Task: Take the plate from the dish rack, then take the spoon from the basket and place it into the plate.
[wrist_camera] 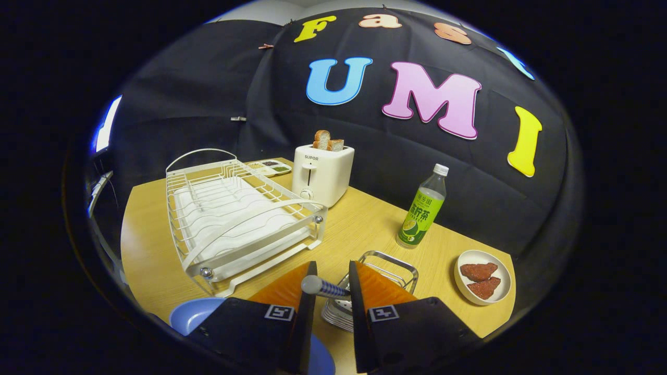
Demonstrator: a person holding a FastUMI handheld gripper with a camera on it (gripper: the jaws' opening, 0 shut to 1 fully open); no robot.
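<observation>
The hand-held gripper (327, 286) grasps one spoon (322, 286) by its striped round handle above the wire basket (396, 263); one smooth blue plate (190, 315) lies on the wooden bench (365, 224).

White wire dish rack (237, 219); blue round plate (195, 315); blue-and-white striped spoon handle (325, 287) between the gripper (332, 278)'s orange fingers (284, 289); green-labelled clear bottle (423, 208); white toaster (322, 174); tan wooden table (365, 224).

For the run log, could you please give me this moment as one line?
phase: spoon pickup | gripper: fingers either side of spoon handle over basket | blue plate: on table | dish rack: empty
</observation>
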